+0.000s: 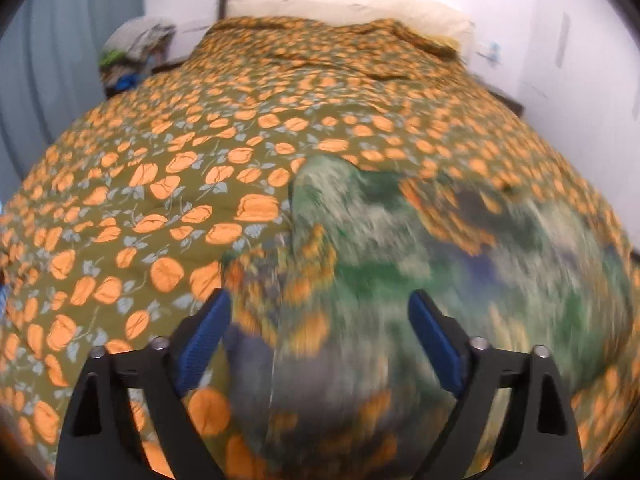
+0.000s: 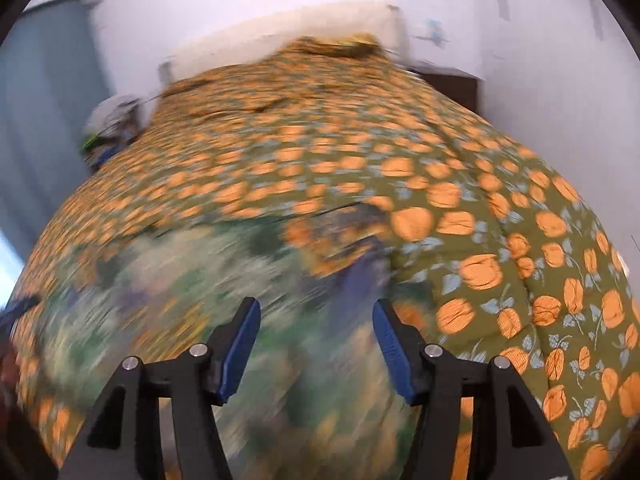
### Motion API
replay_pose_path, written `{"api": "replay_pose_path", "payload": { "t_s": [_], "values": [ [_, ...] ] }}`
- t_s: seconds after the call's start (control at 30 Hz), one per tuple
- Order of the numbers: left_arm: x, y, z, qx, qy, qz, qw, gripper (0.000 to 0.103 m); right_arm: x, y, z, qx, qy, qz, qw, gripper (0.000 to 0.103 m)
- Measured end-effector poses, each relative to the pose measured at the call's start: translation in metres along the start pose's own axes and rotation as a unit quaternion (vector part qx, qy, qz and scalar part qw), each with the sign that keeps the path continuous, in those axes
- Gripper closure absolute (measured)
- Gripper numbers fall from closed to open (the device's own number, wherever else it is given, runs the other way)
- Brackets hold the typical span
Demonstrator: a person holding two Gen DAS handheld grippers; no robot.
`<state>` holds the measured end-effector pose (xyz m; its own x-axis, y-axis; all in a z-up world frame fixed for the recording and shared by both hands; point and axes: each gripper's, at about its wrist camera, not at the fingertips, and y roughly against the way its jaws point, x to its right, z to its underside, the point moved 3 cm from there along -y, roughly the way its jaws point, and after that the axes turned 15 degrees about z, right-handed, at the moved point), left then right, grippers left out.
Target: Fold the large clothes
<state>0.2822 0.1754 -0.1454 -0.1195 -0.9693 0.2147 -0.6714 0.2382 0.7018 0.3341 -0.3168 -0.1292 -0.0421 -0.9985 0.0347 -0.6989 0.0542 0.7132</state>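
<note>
1. The garment [image 1: 420, 264], a green, white and orange printed cloth, lies loosely heaped on the flowered bedspread [image 1: 168, 184] near the foot of the bed, just ahead of both claws and below them
2. The left gripper [image 1: 320, 320] stands spread wide with nothing between its blue pads; the right gripper [image 2: 316, 328] is parted less far, and it too pinches nothing
3. Risk: the cloth looks bunched rather than flat, so a fold laid over it may, I judge, trap wrinkles or come out lopsided
4. Risk: the garment's orange print is close to the bedspread's orange flowers, so a claw aimed at an edge could well pinch the cover along with it, or instead of it
5. Risk: if the two claws take uneven points, one side would probably drag and the heap twist
6. Hard to read: the garment is smeared by blur in both wrist views; its edges, sleeves, collar and layers cannot be told apart, nor what kind of garment it is
7. The near edge of the bed is cut off behind the gripper bodies
</note>
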Motion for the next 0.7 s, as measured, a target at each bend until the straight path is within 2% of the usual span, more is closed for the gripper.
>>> {"api": "replay_pose_path", "payload": {
  "t_s": [0.07, 0.13, 0.2, 0.23, 0.3, 0.4, 0.47, 0.53, 0.6, 0.63, 0.7],
  "values": [
    [0.004, -0.007, 0.015, -0.027, -0.03, -0.013, 0.9991, 0.008, -0.014, 0.009, 0.022, -0.013, 0.03, -0.032, 0.999, 0.038],
    [-0.004, -0.021, 0.028, -0.063, -0.031, -0.03, 0.9971, 0.008, -0.022, 0.003, 0.044, -0.039, 0.056, -0.031, 0.997, 0.038],
    [-0.014, -0.019, 0.03, -0.066, 0.003, -0.027, 0.9975, 0.008, -0.018, -0.01, 0.063, -0.058, 0.066, 0.012, 0.996, 0.038],
    [-0.015, -0.011, 0.026, -0.058, 0.018, -0.029, 0.9977, 0.009, -0.011, -0.008, 0.067, -0.054, 0.049, 0.029, 0.997, 0.038],
    [-0.006, 0.007, 0.017, -0.04, 0.017, -0.022, 0.9988, 0.01, -0.001, 0.013, 0.068, -0.024, 0.016, 0.053, 0.998, 0.038],
    [0.033, 0.029, 0.004, -0.02, -0.021, 0.013, 0.9995, 0.007, 0.004, 0.05, 0.076, 0.03, -0.019, 0.039, 0.999, 0.038],
    [0.072, 0.03, 0.001, -0.029, -0.059, 0.054, 0.9963, 0.005, 0.004, 0.062, 0.084, 0.049, -0.031, 0.037, 0.998, 0.038],
    [0.111, 0.015, 0.005, -0.058, -0.088, 0.092, 0.9902, 0.005, 0.003, 0.067, 0.096, 0.055, -0.046, 0.033, 0.997, 0.038],
    [0.136, -0.004, 0.009, -0.076, -0.102, 0.112, 0.9855, 0.005, -0.001, 0.065, 0.098, 0.047, -0.046, 0.018, 0.998, 0.038],
    [0.153, -0.023, 0.013, -0.092, -0.112, 0.12, 0.9821, 0.005, -0.004, 0.063, 0.097, 0.046, -0.035, 0.008, 0.998, 0.038],
    [0.168, -0.051, 0.023, -0.118, -0.13, 0.112, 0.978, 0.005, -0.009, 0.058, 0.095, 0.057, -0.012, 0.012, 0.998, 0.038]
  ]
}}
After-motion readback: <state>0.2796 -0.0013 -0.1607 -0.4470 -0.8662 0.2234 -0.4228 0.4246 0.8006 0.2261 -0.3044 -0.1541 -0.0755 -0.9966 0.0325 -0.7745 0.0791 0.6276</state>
